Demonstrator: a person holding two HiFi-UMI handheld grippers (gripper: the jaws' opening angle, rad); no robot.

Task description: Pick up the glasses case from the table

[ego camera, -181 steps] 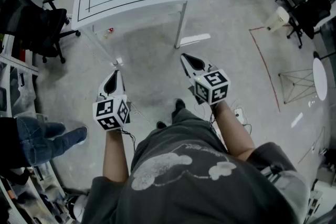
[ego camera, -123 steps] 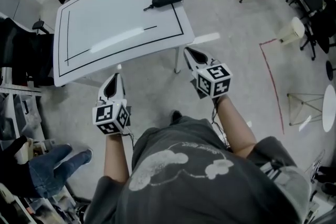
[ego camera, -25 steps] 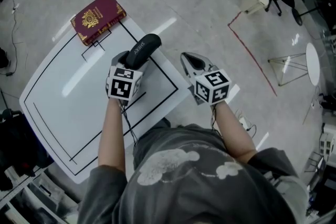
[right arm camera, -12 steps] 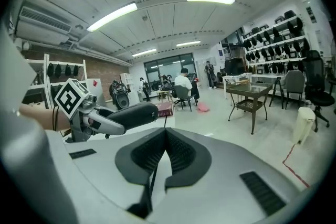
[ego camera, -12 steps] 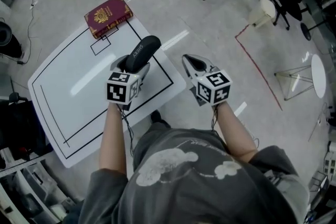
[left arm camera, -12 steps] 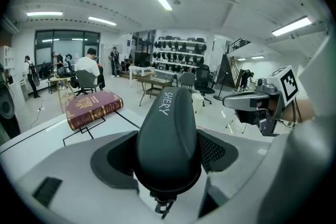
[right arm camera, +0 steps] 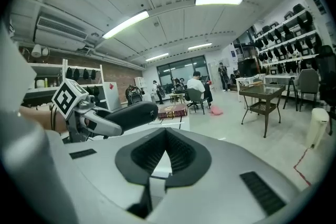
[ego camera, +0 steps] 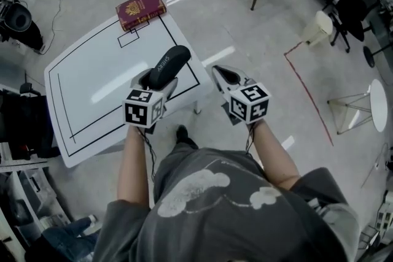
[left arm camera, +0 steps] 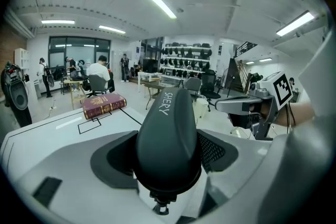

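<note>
— Where's the glasses case (ego camera: pixel 167 64)?
— My left claw (ego camera: pixel 149 78) grips one end of it, jaws wide around it, holding it up above the desk's (ego camera: pixel 98 83) near edge.
— And your right claw (ego camera: pixel 222 72)?
— Jaws together, empty, just off that same edge. A red book (ego camera: pixel 140 9) lies on the desk's far corner.

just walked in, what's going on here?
A person is working two handheld grippers. The left claw is clamped on the black glasses case, holding it in the air above the white table, so the pick-up looks done. The right claw is shut and empty, out past the table's edge. A red book lies at the table's far corner.
</note>
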